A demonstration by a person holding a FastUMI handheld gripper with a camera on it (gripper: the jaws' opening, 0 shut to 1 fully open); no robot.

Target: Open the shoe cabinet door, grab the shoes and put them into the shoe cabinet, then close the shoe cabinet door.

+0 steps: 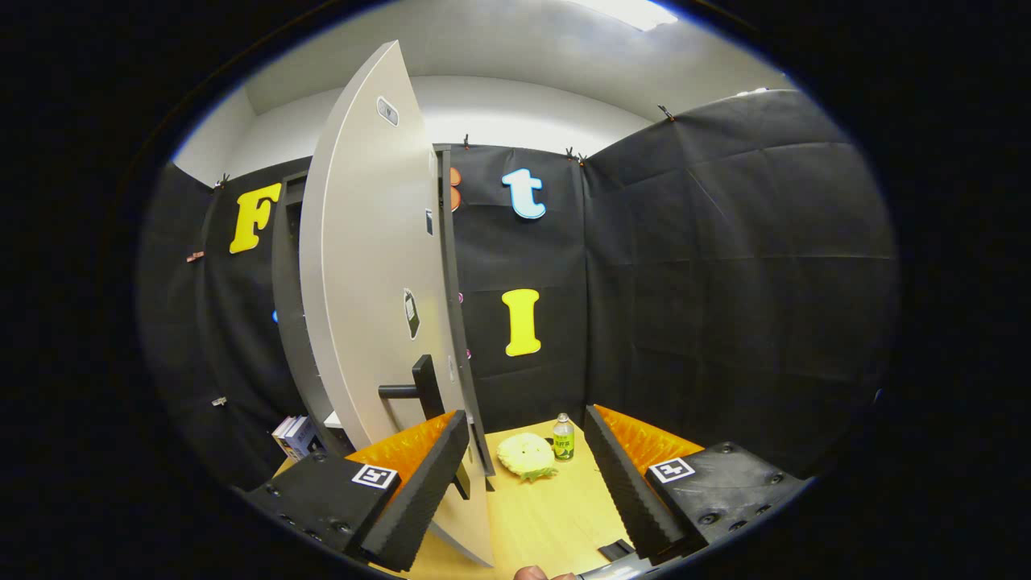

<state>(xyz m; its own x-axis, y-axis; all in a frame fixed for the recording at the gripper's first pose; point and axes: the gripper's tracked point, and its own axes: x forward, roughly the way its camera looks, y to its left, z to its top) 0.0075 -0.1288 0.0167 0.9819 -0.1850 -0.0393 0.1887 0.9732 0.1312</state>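
Tongs-mounted cam, fwd-facing, close to cabinet door (366, 266).

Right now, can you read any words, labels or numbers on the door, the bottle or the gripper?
Bottle label: too small to read.
Door stickers: blurred, unreadable.
Hand-held gripper, open, holds nothing: square code markers on both fingers, no words.
Books beside the cabinet: unreadable.

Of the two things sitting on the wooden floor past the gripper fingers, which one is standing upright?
The small bottle with the green label stands upright. The flat yellow pineapple-like item beside it lies low on the floor. The gripper is open, holding nothing.
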